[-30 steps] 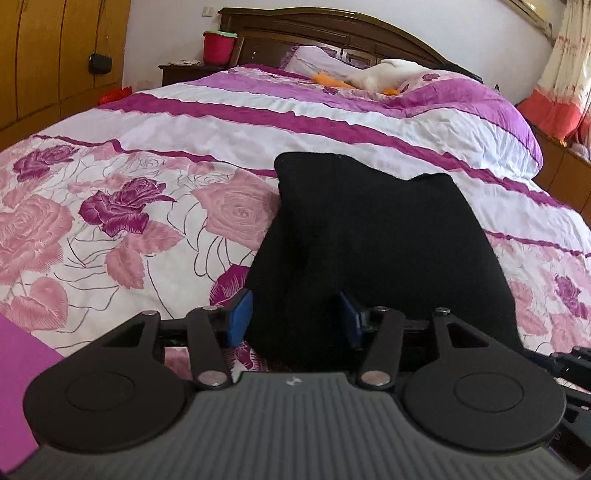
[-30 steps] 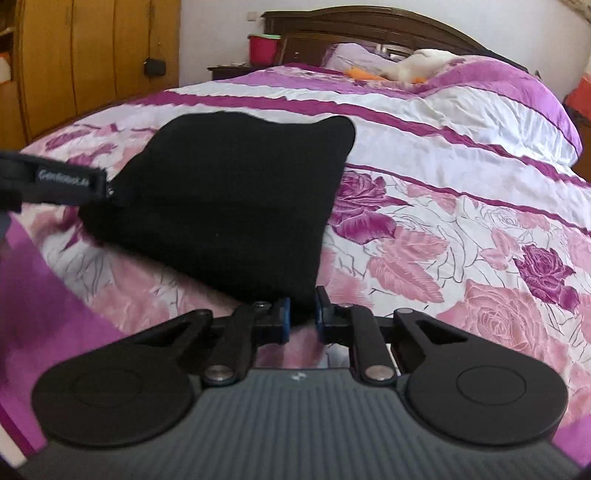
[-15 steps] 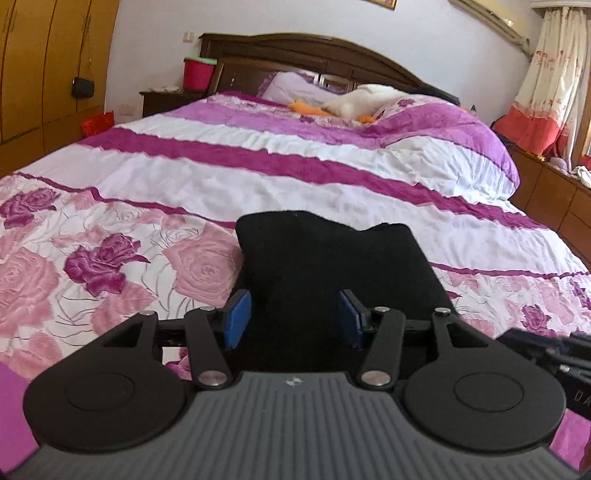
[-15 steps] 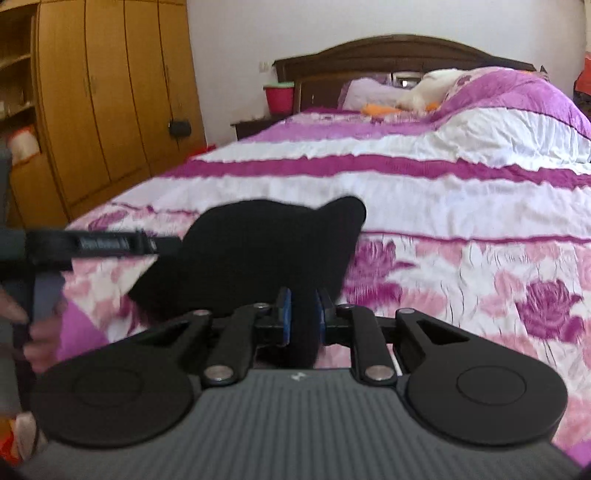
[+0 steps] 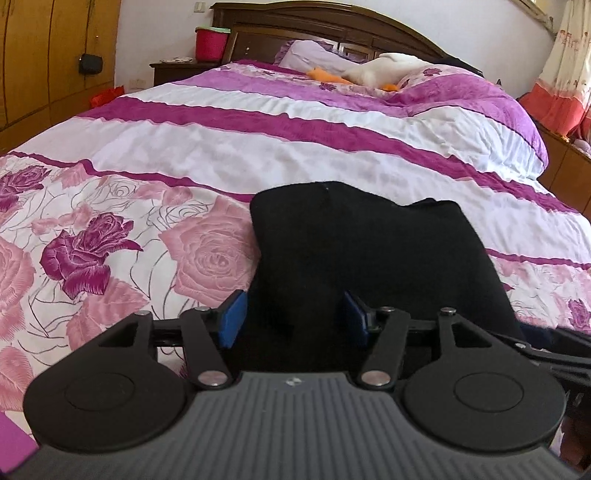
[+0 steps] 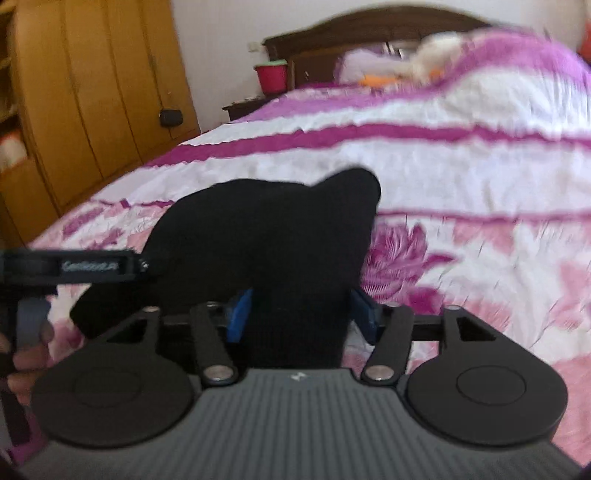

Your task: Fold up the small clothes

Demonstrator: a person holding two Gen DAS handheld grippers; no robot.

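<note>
Left wrist view: left gripper (image 5: 291,314) held low and level over the bed (image 5: 258,155), blue-padded fingers (image 5: 232,318) spread apart, black garment (image 5: 369,266) lying between them, unpinched. Soft knit-looking cloth, folded into a rough rectangle with rounded far corners, resting flat on the rose-printed quilt. Right wrist view, blurred: right gripper (image 6: 301,314) likewise low, fingers (image 6: 239,314) parted either side of the garment's (image 6: 266,243) near edge. Left gripper's black arm (image 6: 74,266) seen reaching in from the side at the cloth's left corner. Red bucket (image 5: 211,43) on the nightstand beside the dark wooden headboard (image 5: 332,22); contents hidden.
</note>
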